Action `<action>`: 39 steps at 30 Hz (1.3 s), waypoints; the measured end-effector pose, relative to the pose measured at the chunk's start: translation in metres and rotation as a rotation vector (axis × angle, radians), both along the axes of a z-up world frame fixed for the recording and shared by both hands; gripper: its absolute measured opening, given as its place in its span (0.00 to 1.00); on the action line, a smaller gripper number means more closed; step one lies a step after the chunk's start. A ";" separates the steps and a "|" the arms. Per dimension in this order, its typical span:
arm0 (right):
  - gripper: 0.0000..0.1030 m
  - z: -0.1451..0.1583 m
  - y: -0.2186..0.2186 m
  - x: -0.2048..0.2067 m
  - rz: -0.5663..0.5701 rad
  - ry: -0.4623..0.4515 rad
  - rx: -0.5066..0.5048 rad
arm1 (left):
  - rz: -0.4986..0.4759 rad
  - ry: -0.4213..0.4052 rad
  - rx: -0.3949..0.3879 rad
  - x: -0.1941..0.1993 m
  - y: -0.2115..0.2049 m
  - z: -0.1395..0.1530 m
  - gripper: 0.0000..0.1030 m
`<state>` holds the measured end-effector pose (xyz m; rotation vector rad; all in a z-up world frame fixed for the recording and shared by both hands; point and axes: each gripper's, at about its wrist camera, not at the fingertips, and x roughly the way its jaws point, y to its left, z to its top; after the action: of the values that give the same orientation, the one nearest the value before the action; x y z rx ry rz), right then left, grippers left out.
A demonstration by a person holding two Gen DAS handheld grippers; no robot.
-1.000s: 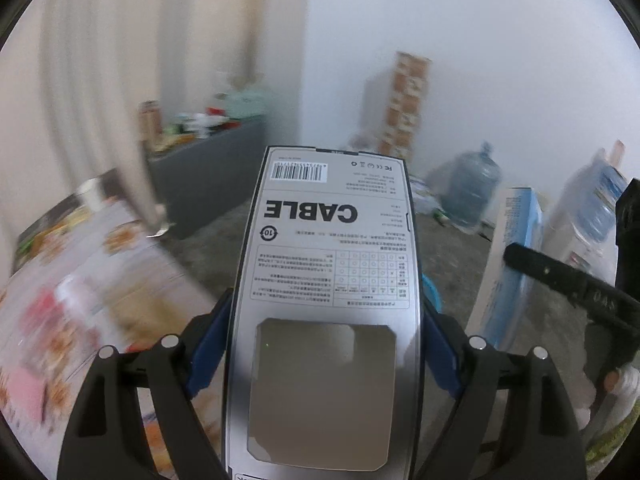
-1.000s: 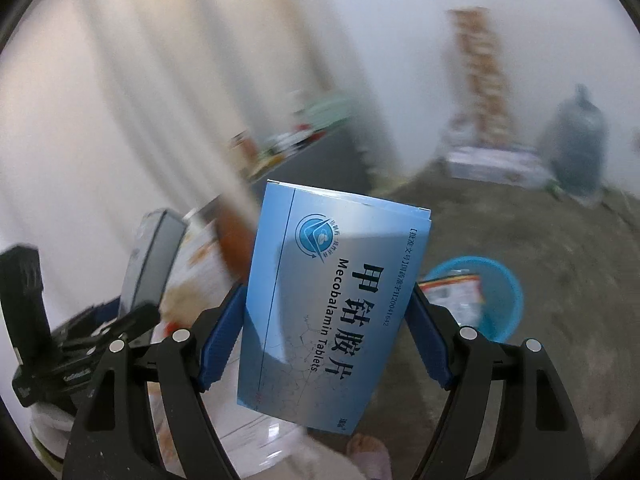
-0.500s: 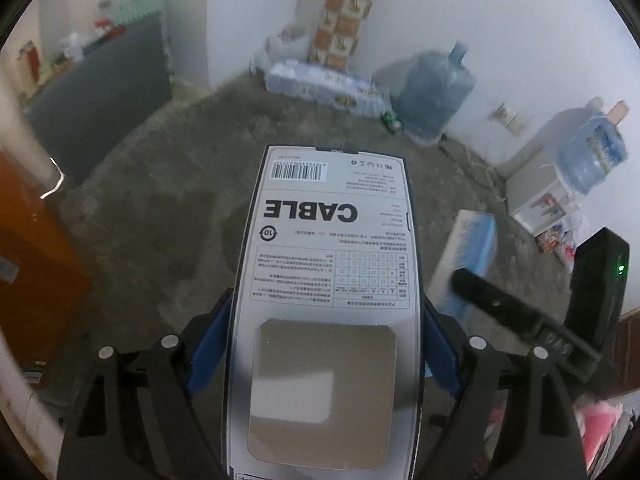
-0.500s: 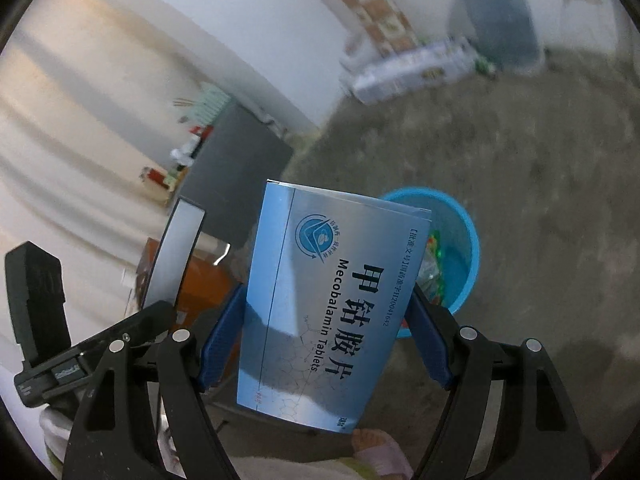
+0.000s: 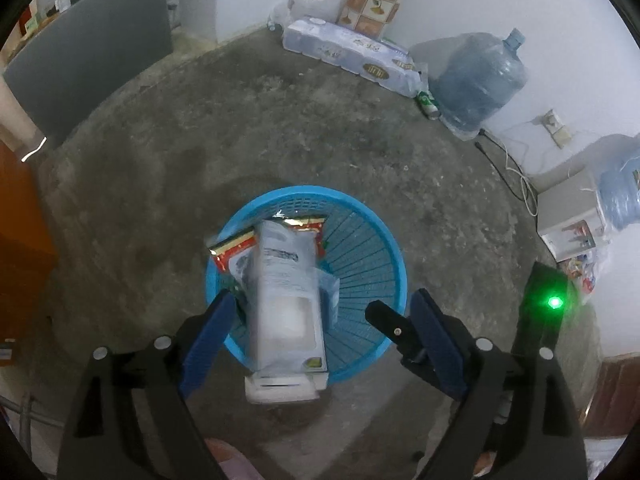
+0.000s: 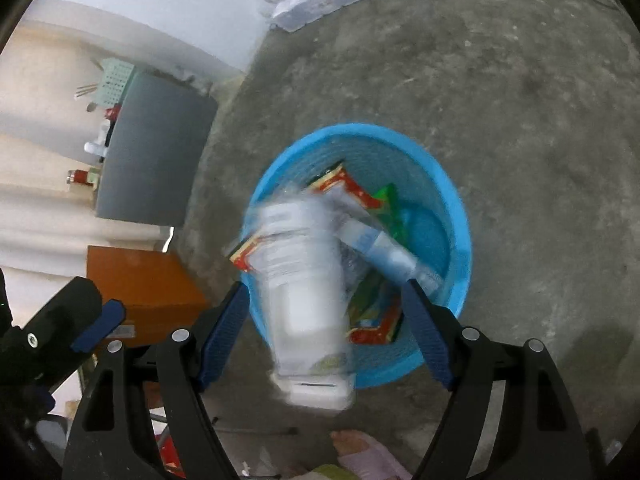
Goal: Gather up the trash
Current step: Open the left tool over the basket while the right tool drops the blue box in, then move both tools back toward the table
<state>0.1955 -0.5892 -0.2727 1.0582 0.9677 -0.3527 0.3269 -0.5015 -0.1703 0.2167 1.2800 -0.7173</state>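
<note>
- The floor [image 5: 320,140] is gray, rough and bare in the middle.
- A big water jug [image 5: 478,80] stands by the white wall, next to a long white pack [image 5: 352,54].
- A blue basket [image 5: 360,248] sits on the floor, right under both grippers.
- Inside the basket [image 6: 448,200] lie red and green wrappers [image 6: 340,182] and a pale blue box [image 6: 384,252].
- A white box [image 5: 286,300] is over the near rim of the basket, in the air. It is very blurry, so I can only guess it is falling.
- The left gripper [image 5: 320,328] is spread wide and its jaws are opening. The white box is between them, but the blue pads [image 5: 208,332] do not touch it.
- The right gripper [image 6: 326,328] is spread wide too. The blurry white box [image 6: 304,300] shows between its fingers, and the pads do not press on it.
</note>
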 end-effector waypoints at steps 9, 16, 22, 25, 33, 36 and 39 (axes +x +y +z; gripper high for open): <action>0.72 0.027 -0.005 -0.029 -0.044 -0.029 -0.073 | -0.044 -0.043 -0.100 -0.016 0.017 0.049 0.84; 0.72 0.053 0.002 -0.045 -0.039 -0.052 -0.149 | -0.114 -0.154 -0.171 -0.043 0.060 0.122 0.84; 0.72 0.108 0.033 -0.064 0.023 -0.120 -0.285 | -0.163 -0.278 -0.203 -0.086 0.126 0.184 0.84; 0.75 0.135 0.049 -0.073 0.044 -0.143 -0.353 | -0.151 -0.320 -0.224 -0.105 0.166 0.205 0.84; 0.92 0.210 0.112 -0.094 0.106 -0.215 -0.627 | 0.021 -0.416 -0.310 -0.151 0.307 0.240 0.84; 0.92 0.226 0.130 -0.100 0.117 -0.238 -0.700 | 0.110 -0.464 -0.317 -0.172 0.362 0.242 0.84; 0.92 0.241 0.147 -0.107 0.126 -0.299 -0.751 | 0.190 -0.505 -0.287 -0.196 0.412 0.236 0.84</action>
<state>0.0881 -0.4418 -0.0321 0.3457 0.5491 -0.3952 0.1310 -0.0897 0.0654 0.0345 0.6965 -0.6234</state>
